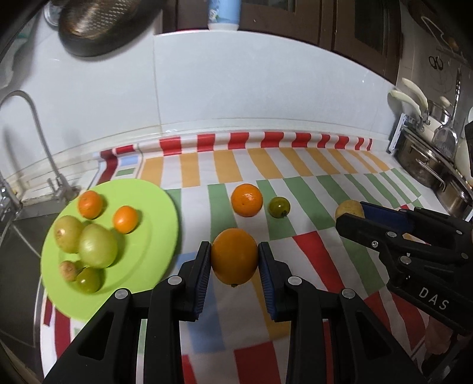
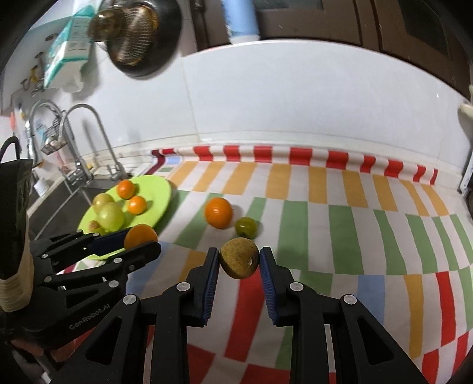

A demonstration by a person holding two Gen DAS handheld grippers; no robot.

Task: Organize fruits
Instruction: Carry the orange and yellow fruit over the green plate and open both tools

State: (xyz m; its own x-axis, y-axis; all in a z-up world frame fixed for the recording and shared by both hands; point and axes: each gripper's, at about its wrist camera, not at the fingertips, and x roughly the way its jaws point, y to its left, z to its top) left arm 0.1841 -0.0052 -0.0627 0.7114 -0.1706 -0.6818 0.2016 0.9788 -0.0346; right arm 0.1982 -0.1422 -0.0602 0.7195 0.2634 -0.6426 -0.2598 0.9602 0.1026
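My left gripper (image 1: pixel 235 260) is shut on a large orange (image 1: pixel 234 256) and holds it above the striped cloth, right of the green plate (image 1: pixel 153 236). The plate holds two small oranges (image 1: pixel 125 219), two pale green fruits (image 1: pixel 98 245) and smaller ones. My right gripper (image 2: pixel 239 260) is shut on a yellow-brown fruit (image 2: pixel 239 258) above the cloth. An orange (image 1: pixel 246 200) and a small green fruit (image 1: pixel 279 207) lie on the cloth between them. The left gripper with its orange (image 2: pixel 140 235) shows in the right wrist view, the right gripper's fruit (image 1: pixel 349 209) in the left.
A sink with taps (image 1: pixel 38 141) lies left of the plate. Steel pots (image 1: pixel 428 165) stand at the right end of the counter. A tiled wall (image 1: pixel 236 88) backs the counter. A dark pan (image 1: pixel 97 26) hangs above left.
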